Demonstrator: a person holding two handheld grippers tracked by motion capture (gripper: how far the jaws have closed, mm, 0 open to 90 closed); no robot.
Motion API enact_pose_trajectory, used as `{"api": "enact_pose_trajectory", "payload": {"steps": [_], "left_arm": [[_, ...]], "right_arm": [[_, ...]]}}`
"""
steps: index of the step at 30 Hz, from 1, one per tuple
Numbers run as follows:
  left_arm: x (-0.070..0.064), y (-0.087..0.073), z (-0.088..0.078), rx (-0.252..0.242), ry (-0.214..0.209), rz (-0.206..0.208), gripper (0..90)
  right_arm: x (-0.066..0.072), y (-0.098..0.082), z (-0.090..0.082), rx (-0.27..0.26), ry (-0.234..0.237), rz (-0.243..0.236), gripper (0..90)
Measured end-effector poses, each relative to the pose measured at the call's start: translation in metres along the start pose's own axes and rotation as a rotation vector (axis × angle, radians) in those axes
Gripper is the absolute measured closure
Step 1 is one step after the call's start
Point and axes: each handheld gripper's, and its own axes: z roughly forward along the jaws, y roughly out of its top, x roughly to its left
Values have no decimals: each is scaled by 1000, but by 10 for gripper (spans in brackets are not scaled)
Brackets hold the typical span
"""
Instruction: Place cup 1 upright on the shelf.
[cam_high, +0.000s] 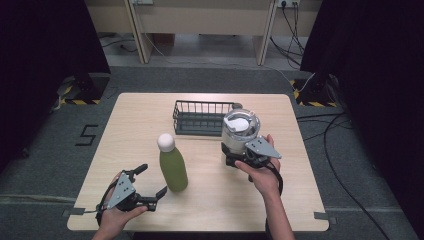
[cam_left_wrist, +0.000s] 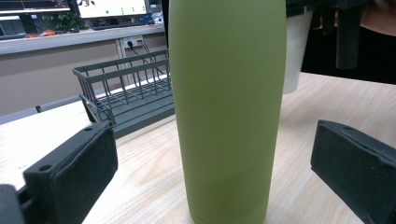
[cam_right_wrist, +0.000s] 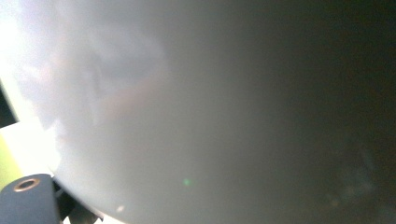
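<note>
Standing upright near the middle of the desk (cam_high: 125, 150), a little toward its near edge, the green bottle (cam_high: 173, 169) with its white cap (cam_high: 166, 142) sits just ahead of the left gripper (cam_high: 151, 184). In the left gripper view the bottle (cam_left_wrist: 229, 107) rises between the two black jaws, which are spread wide with clear gaps on both sides, so nothing is gripped. The left hand (cam_high: 117, 212) holds that gripper low over the near left part of the desk, pointing to the right toward the bottle's base.

To the right of the bottle, a pale round jar (cam_high: 240, 131) with a white lid stands near the desk's middle right. The right gripper (cam_high: 235, 159) is pressed against its near side, with the right hand (cam_high: 262, 172) behind it and the forearm coming in from the near edge. The right gripper view is taken up by the jar's blurred grey wall (cam_right_wrist: 210, 112); the jaws appear closed on the jar, holding it.

Behind both, toward the far edge, a dark wire basket (cam_high: 200, 119) lies just beside the jar and well apart from the bottle. It also appears beyond the bottle in the left gripper view (cam_left_wrist: 126, 88).

Bare desk surface lies along the left edge, the far left corner, and the near right corner.
</note>
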Motion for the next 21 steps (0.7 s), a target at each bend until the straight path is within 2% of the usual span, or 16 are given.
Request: {"api": "enact_pose_trajectory", "payload": {"steps": [21], "left_arm": [[0,0,-1,-1,0,-1,0]], "right_arm": [[-7,27,28,-14,-16,20,105]]}}
